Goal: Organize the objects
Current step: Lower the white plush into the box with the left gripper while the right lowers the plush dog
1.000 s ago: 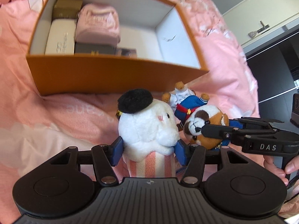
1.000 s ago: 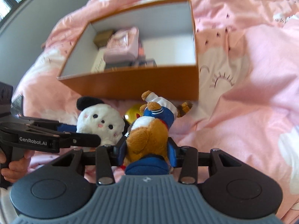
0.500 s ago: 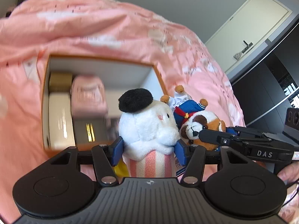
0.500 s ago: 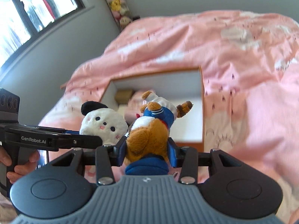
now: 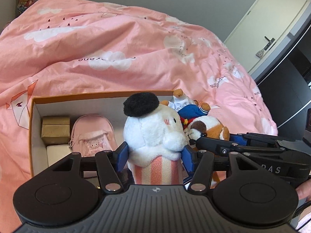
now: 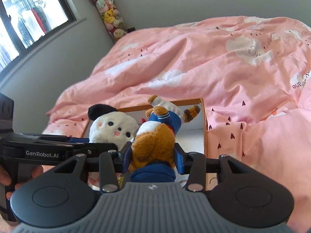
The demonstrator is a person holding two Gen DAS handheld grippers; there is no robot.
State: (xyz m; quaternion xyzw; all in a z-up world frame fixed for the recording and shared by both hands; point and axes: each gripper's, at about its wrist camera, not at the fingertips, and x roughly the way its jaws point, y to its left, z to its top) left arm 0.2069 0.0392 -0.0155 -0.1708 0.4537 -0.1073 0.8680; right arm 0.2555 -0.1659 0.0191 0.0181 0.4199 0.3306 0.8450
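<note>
Pink bedding (image 5: 120, 44) with white clouds covers the bed, and an orange box (image 5: 32, 116) sits open on it. Inside lie a gold box (image 5: 55, 129), a pink pouch (image 5: 93, 136) and what looks like a cream case (image 5: 57, 153), partly hidden. Both grippers hang over the box, side by side. The left gripper (image 5: 155, 154) is clamped on a white plush (image 5: 153, 132) with a black beret. The right gripper (image 6: 152, 157) pinches a brown dog plush (image 6: 155, 137) in blue, head towards the camera.
</note>
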